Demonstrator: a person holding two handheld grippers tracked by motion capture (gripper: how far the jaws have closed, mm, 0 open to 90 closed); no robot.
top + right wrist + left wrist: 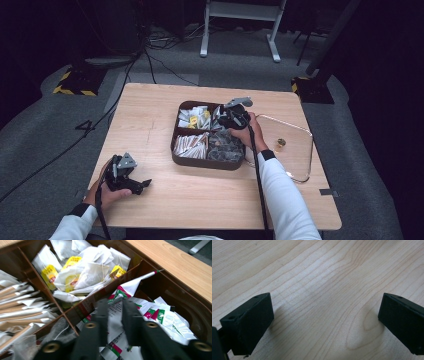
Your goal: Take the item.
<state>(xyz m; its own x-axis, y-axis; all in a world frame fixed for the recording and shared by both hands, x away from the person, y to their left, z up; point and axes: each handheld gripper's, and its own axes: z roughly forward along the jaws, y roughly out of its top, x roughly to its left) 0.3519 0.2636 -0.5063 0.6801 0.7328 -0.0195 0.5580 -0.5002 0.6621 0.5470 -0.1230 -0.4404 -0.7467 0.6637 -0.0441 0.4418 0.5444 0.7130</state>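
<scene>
Gripping white sachet (115,322) | right claw (115,312) narrow | left claw (324,322) wide, empty

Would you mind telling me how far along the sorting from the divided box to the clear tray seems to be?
Early on. Done: one small gold item lies in the clear tray. In hand: the right gripper is down in the brown divided box, its jaws closed on a white, red and green sachet. Left: lifting that sachet out. The left gripper rests open over the table.
</scene>
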